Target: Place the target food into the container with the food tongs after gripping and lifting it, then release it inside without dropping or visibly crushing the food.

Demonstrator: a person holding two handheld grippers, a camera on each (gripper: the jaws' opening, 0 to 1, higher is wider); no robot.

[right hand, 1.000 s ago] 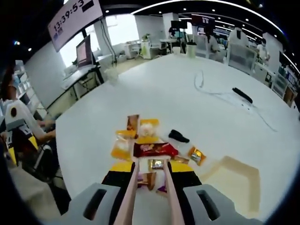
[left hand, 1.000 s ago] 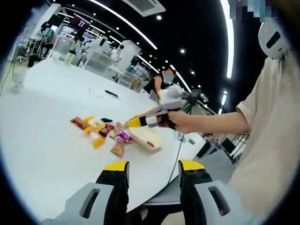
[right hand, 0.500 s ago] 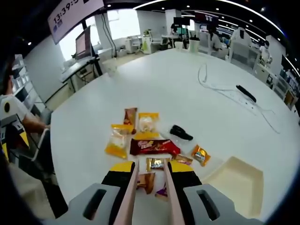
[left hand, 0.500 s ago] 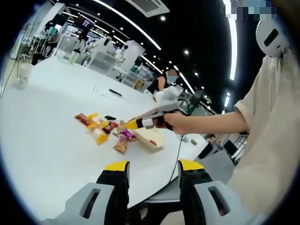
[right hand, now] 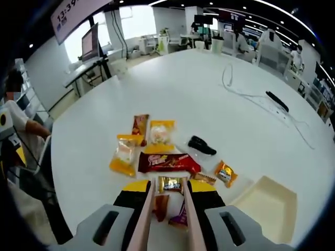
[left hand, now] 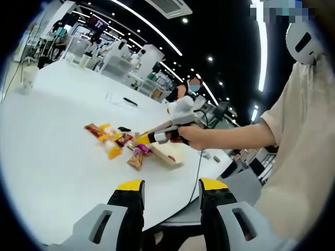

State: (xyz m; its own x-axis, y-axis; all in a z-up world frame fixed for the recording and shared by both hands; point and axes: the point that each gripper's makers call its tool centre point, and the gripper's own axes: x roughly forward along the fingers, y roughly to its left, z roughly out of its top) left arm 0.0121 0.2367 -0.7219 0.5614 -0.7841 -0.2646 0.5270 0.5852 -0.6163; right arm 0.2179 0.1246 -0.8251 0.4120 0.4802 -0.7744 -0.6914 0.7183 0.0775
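A large white round worktop [right hand: 220, 110] carried a loose cluster of wrapped snacks in a bright open-plan room.

In the right gripper view, the right tool [right hand: 169, 194] rose from the bottom edge with its yellow-tipped jaws closed on a pair of pale food tongs [right hand: 166, 214], whose two arms ran forward between them. The tong tips sat at either side of a small gold-wrapped snack [right hand: 170, 183], which lay on the worktop; whether the tips were touching it was not clear. Just beyond that lay a dark red chocolate bar wrapper [right hand: 168, 161]. Further ahead and to the left sat two yellow packets [right hand: 123, 155] and a brown wrapper [right hand: 138, 124]. A small black object [right hand: 201, 145] lay ahead and to the right, with an orange-gold sweet [right hand: 225, 172] nearer. The cream container [right hand: 268, 209], a shallow rectangular tray, stood near the right tool on its right side (nothing was visible in the part shown).

In the left gripper view, the left tool [left hand: 171, 187] hung above the near edge of the worktop, jaws parted and gripping nothing. Ahead of it, the person's hand [left hand: 191, 136] held the right tool over the snack cluster, beside the container. A pale sleeve [left hand: 301, 136] filled the right side.
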